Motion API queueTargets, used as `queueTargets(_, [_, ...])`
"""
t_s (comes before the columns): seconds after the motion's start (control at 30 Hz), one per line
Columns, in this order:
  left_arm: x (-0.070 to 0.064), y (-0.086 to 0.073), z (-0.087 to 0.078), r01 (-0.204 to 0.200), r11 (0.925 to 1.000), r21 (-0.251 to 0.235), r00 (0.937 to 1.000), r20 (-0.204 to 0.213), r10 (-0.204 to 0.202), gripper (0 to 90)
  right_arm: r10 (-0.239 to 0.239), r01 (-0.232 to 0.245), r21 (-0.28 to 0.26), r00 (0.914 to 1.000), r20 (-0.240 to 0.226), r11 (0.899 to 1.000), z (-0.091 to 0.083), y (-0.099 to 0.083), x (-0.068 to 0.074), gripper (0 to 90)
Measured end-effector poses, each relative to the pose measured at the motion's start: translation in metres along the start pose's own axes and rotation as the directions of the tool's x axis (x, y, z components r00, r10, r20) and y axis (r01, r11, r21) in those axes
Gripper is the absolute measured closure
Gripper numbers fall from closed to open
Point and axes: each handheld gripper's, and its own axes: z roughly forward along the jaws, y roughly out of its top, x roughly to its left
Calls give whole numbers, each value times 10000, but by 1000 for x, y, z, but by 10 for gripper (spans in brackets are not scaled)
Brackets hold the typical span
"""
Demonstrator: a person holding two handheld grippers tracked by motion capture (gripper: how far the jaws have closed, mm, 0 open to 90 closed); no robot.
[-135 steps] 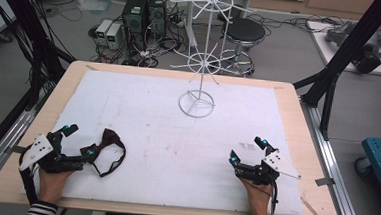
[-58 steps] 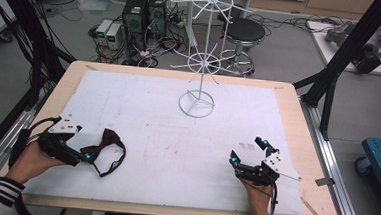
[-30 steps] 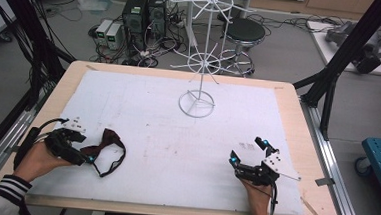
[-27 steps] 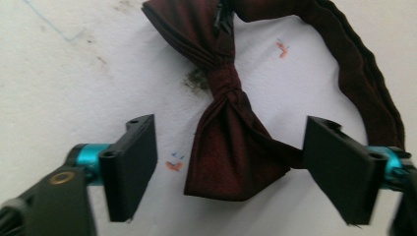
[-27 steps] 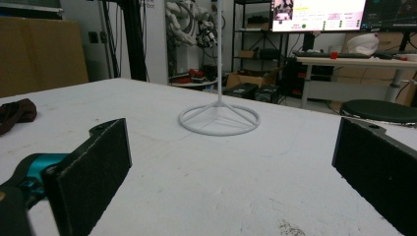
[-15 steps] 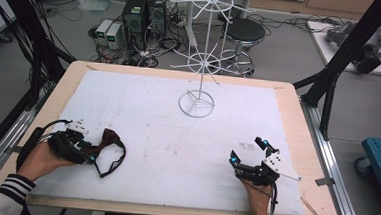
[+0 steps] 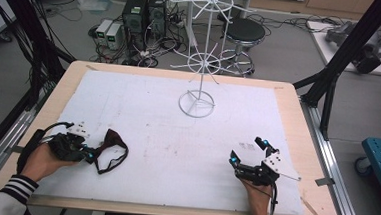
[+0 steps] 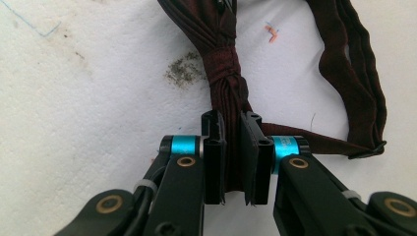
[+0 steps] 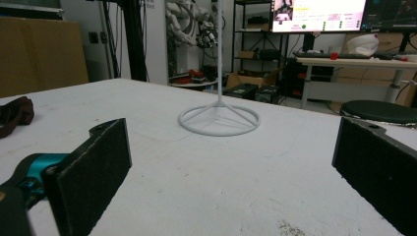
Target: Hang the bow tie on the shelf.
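Left hand-held gripper [image 8: 233, 162] clamps bow tie [image 8: 223, 73], wing hidden between jaws; right hand-held gripper [image 9: 231, 177] wide open.

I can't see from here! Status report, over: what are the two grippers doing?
Left gripper shut on dark maroon fabric bow tie, flat on white foam board. Right gripper open, holding nothing. White wire rack stands well clear.

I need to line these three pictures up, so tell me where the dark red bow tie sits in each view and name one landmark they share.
High view: bow tie lower left on the white table cover, at the left gripper.
Left gripper view: upper centre, its knot just beyond the jaws, which are closed on the fabric.
Right gripper view: a dark red edge at far left.
Shared landmark: the white table cover.
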Motion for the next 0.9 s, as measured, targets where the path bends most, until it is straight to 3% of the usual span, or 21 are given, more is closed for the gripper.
queueTargets(0.37, [0,0,-4,-111,9991,-414,9999,72,114,809,4,-4,36,10000,-11,10000,0,0,1,6])
queueTargets(0.53, [-1,2,-9,-50,9951,-989,9998,184,69,810,16,-16,-16,10000,-15,10000,0,0,1,6])
queueTargets(0.6, [0,2,-11,-5,9917,-1282,9996,283,41,810,86,-86,-13,10000,-20,10000,-1,0,1,6])
queueTargets(0.77, [-1,4,-17,-344,9796,-1978,9991,186,388,807,56,-56,-6,9998,-168,10000,0,0,-1,6])
queueTargets(0.9, [-2,9,-22,-513,9664,-2518,9981,197,581,805,-25,31,510,9999,-127,9987,2,3,-1,6])
